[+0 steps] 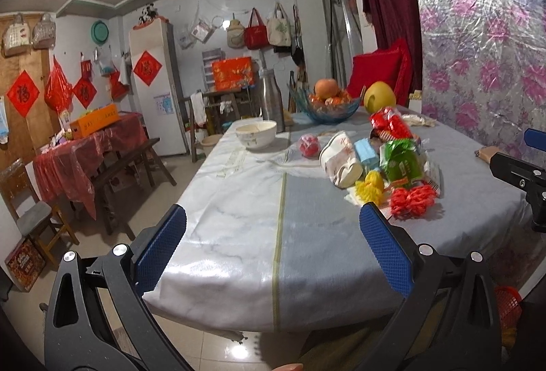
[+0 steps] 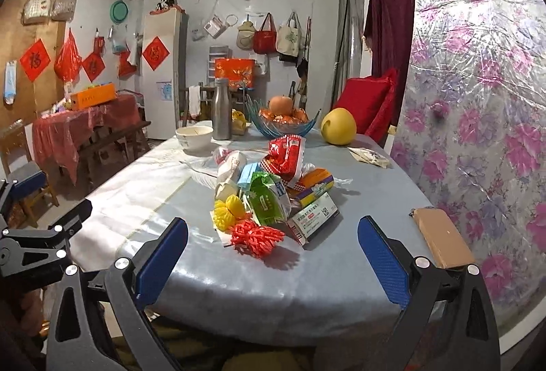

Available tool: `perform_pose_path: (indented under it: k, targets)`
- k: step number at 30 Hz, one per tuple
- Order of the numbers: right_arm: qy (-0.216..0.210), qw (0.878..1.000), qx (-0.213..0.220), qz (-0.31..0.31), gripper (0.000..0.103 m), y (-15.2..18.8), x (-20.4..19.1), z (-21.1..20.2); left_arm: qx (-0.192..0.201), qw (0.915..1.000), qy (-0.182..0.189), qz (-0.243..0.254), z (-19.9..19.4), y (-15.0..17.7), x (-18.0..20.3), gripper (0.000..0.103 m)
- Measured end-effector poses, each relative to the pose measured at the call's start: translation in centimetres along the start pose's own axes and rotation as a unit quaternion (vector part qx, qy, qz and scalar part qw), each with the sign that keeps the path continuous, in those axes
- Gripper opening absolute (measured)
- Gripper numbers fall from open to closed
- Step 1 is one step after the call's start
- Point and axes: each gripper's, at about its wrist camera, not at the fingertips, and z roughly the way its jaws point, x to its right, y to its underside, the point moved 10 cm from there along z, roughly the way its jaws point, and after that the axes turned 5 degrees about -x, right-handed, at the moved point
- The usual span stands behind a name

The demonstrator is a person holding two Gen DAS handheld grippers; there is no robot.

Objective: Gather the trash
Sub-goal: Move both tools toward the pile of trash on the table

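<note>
A heap of trash lies mid-table: a red foam net [image 2: 256, 237] [image 1: 413, 201], a yellow foam net [image 2: 229, 211] [image 1: 369, 189], a green packet [image 2: 268, 202] [image 1: 402, 162], a red snack bag [image 2: 286, 154] [image 1: 390, 122], a blue face mask [image 2: 248, 178] [image 1: 367, 155], a paper cup [image 1: 340, 162] and a medicine box [image 2: 313, 217]. My left gripper [image 1: 273, 243] stands open over the table's near edge, left of the heap. My right gripper [image 2: 273, 253] is open too, just short of the red net, with nothing between its fingers.
On the table's [image 1: 239, 220] far end stand a white bowl [image 1: 256, 133], a steel flask [image 1: 271, 98], a blue glass fruit bowl [image 1: 330, 104] and a pomelo [image 1: 379, 97]. A brown case [image 2: 442, 241] lies at the right edge. A red basket [image 1: 508, 304] sits on the floor.
</note>
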Motion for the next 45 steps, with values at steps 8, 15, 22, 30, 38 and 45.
perform_pose_path:
  k: [8, 15, 22, 30, 38, 45]
  targets:
    - [-0.027, 0.999, -0.021, 0.027, 0.098, 1.5, 0.2, 2.2, -0.034, 0.9994, -0.007, 0.01, 2.2, 1.6, 0.7, 0.097]
    - [-0.032, 0.999, -0.021, 0.031, 0.098, 2.0, -0.4, 2.5, -0.043, 0.9989, -0.006, 0.018, 2.6, 1.9, 1.1, 0.097]
    - [-0.04, 0.998, -0.025, 0.034, 0.098, 2.3, -0.5, 2.7, -0.046, 0.9987, -0.007, 0.019, 2.7, 2.0, 1.1, 0.097]
    - [-0.042, 0.998, -0.034, 0.032, 0.098, 2.5, -0.8, 3.2, -0.052, 0.9985, -0.003, 0.015, 3.1, 2.4, 1.0, 0.097]
    - [-0.037, 0.998, -0.044, 0.028, 0.098, 2.7, -0.9, 3.6, -0.063, 0.9979, -0.001, 0.012, 3.5, 2.6, 0.9, 0.097]
    - [-0.038, 0.998, -0.044, 0.034, 0.098, 3.0, -0.3, 3.6, -0.074, 0.9971, 0.004, 0.014, 3.9, 2.8, 1.4, 0.097]
